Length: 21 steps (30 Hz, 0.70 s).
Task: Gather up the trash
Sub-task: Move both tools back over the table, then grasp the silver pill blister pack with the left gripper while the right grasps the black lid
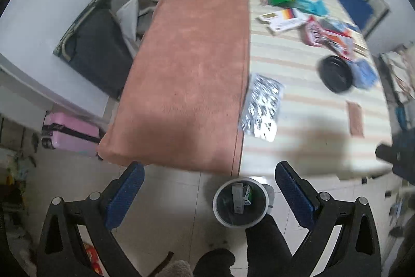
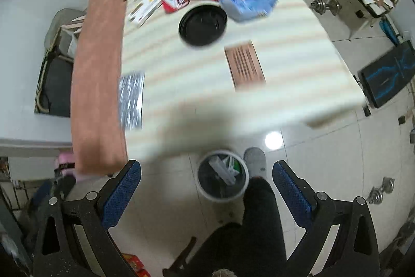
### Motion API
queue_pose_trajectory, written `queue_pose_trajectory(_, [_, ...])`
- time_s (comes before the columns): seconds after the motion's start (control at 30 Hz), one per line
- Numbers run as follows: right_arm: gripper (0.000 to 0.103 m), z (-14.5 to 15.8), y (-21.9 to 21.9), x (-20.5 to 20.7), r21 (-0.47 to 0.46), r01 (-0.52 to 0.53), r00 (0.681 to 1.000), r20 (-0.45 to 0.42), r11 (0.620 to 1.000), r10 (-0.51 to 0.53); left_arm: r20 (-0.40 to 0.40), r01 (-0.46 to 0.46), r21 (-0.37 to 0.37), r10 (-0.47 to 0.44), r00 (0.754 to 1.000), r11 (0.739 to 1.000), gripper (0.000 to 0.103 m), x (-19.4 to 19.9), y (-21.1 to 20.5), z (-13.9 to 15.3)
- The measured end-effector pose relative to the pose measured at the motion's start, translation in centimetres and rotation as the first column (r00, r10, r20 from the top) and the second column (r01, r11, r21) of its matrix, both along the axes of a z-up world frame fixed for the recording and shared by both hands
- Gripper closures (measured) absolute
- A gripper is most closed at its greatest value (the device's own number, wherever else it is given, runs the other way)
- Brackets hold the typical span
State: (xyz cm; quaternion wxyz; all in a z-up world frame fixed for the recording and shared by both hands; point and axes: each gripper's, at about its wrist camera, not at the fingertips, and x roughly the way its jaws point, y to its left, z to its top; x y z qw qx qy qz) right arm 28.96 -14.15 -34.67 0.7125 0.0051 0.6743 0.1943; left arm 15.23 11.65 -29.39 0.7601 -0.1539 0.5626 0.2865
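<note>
Hovering over bin (image 2: pixel 222 177) on floor, both grippers spread wide, nothing held: left gripper (image 1: pixel 208 190), right gripper (image 2: pixel 206 187). Nearest trash = foil blister sheet (image 2: pixel 131 100) on table (image 2: pixel 298 85), ahead and left of right gripper, long axis running away from cam. In left view sheet (image 1: pixel 262 108) sits ahead, slightly right; left arm prob nearer.
</note>
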Motion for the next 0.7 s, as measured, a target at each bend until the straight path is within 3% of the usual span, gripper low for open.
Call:
queue_pose_trajectory(0.23, [0.001,-7.2,6.0,12.1,-0.085,-0.01,0.999,-0.039,0.996,0.006,-0.13,-0.084,-0.08,0.073,0.989,0.993,0.0,7.5,2.5,-5.3])
queue_pose_trajectory(0.37, [0.001,-10.1,8.6,16.2,-0.124,-0.053,0.998,-0.052,0.991,0.047,-0.166,-0.012,-0.164,-0.015,0.986,0.986,0.0,10.7,2.9,-8.6])
queue_pose_trajectory(0.53, [0.001,-12.2,11.2,18.4,-0.172,-0.115,0.993,-0.045,0.978,0.108,-0.236,0.096,-0.183,-0.139,0.962,0.978,0.001,13.9,2.5,-11.8])
queue_pose_trajectory(0.63, [0.004,-12.3,12.0,18.6,-0.192,-0.137,0.991,-0.034,0.972,0.132,-0.224,0.118,-0.178,-0.157,0.962,0.977,0.013,14.6,2.4,-12.1])
queue_pose_trajectory(0.7, [0.01,-12.1,12.6,18.7,-0.206,-0.152,0.988,-0.019,0.967,0.152,-0.194,0.12,-0.199,-0.159,0.968,0.973,0.031,14.7,2.3,-11.8])
